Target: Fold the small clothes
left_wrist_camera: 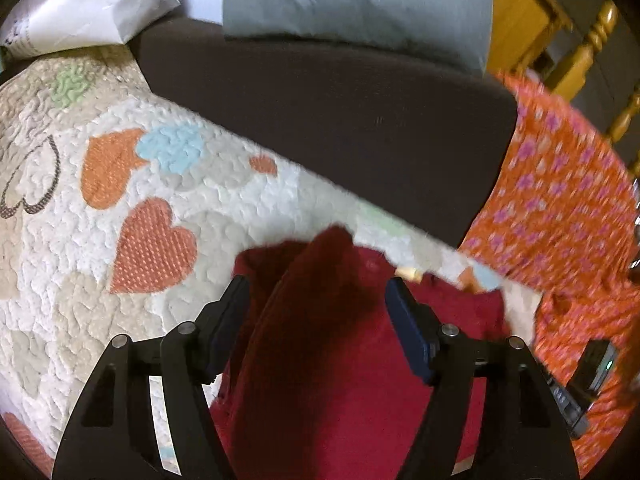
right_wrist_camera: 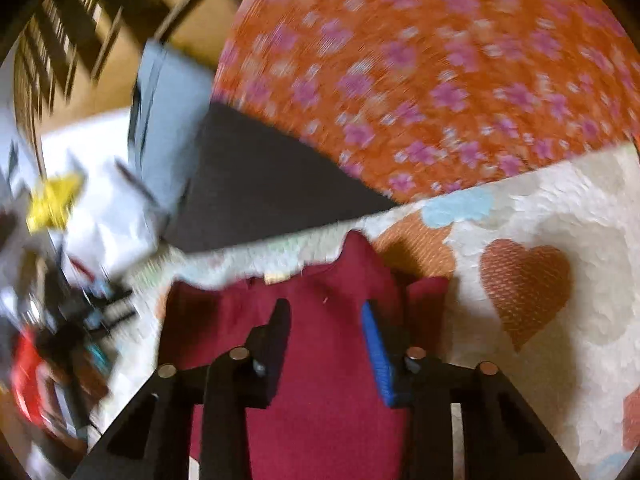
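Note:
A small dark red garment lies on a white quilt with heart patches. A raised fold of it runs up between the fingers of my left gripper, which is open around it. In the right wrist view the same red garment lies under my right gripper, whose jaws are open with red cloth between them. Whether either gripper pinches the cloth is unclear.
A dark brown cushion lies beyond the quilt, with a grey-blue pillow and white cloth behind it. An orange flowered cloth lies to the right. Wooden furniture stands at the back right. Blurred clutter shows at the left.

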Available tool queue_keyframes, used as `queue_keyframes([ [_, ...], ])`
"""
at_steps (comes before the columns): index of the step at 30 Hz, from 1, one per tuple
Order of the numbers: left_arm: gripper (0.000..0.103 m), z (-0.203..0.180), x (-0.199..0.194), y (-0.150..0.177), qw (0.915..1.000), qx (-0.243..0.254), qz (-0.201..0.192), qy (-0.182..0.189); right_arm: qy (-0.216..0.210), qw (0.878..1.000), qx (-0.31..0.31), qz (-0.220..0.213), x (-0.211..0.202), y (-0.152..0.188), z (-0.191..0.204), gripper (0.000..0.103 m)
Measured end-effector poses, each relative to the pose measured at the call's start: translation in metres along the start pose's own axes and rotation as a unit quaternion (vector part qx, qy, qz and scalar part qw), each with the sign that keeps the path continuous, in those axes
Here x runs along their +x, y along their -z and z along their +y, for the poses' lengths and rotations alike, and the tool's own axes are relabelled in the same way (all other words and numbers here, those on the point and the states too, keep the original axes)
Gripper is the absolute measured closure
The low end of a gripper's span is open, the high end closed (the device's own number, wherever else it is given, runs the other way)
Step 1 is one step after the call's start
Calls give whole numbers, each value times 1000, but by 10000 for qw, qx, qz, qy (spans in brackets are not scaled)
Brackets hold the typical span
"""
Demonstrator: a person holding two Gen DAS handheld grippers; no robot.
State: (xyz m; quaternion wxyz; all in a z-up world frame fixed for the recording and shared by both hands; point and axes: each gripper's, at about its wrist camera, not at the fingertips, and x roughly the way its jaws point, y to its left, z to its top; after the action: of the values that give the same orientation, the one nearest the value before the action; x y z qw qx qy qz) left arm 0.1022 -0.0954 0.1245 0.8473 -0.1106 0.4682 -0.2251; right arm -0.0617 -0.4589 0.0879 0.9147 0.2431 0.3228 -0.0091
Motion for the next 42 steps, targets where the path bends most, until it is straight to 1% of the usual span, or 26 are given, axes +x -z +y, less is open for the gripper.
queue_keyframes([
  [1, 33, -3, 8, 1, 9999, 48, 80, -64, 44, 10000, -68, 48, 9, 0, 3, 70],
  [4, 33, -5, 36, 4, 9989, 173, 262, -336, 405, 9991, -92, 107, 31, -1, 2, 71],
  [5, 33, -4, 46, 3, 9984, 176, 318, -437, 616, 9980, -30, 121, 40, -5, -3, 71],
  [8, 33, 4, 75, 1, 9960, 49, 489, -740, 882, 9957, 181, 230, 58, -12, -18, 70],
  [10, 33, 8, 86, 0, 9948, 43, 520, -876, 1023, 9933, 151, 507, 77, -15, -25, 70],
  [11, 33, 10, 91, 0, 9942, 48, 527, -934, 1073, 9927, 99, 551, 81, -15, -26, 70],
  [14, 33, 6, 99, 1, 9922, 262, 429, -1138, 1174, 9915, -102, 557, 87, -16, -25, 70],
  [16, 33, 1, 101, 3, 9902, 378, 420, -1275, 1140, 9919, -75, 557, 84, -16, -25, 70],
  [19, 33, -3, 98, 4, 9897, 395, 393, -1321, 1088, 9925, -39, 560, 64, -13, -22, 70],
  [22, 33, -6, 90, 7, 9884, 474, 349, -1397, 976, 9940, -221, 443, 34, -4, -5, 70],
  [24, 33, -8, 81, 10, 9866, 576, 297, -1499, 1003, 9933, -399, 412, 19, 4, 5, 70],
  [27, 33, -10, 69, 14, 9853, 692, 237, -1546, 1057, 9918, -576, 422, 4, 19, 15, 70],
  [31, 33, -14, 47, 23, 9839, 800, 157, -1593, 1128, 9904, -657, 450, -11, 36, 20, 70],
  [34, 33, -14, 30, 34, 9819, 902, 69, -1662, 1192, 9893, -692, 486, -17, 49, 22, 70],
  [38, 33, -14, 25, 45, 9812, 881, 151, -1708, 1299, 9890, -526, 474, -16, 59, 16, 70],
  [40, 33, -11, 23, 50, 9811, 870, 213, -1716, 1426, 9857, -600, 666, -5, 61, 15, 70],
  [42, 33, -10, 20, 56, 9810, 877, 264, -1710, 1496, 9835, -715, 726, -3, 59, 18, 70],
])
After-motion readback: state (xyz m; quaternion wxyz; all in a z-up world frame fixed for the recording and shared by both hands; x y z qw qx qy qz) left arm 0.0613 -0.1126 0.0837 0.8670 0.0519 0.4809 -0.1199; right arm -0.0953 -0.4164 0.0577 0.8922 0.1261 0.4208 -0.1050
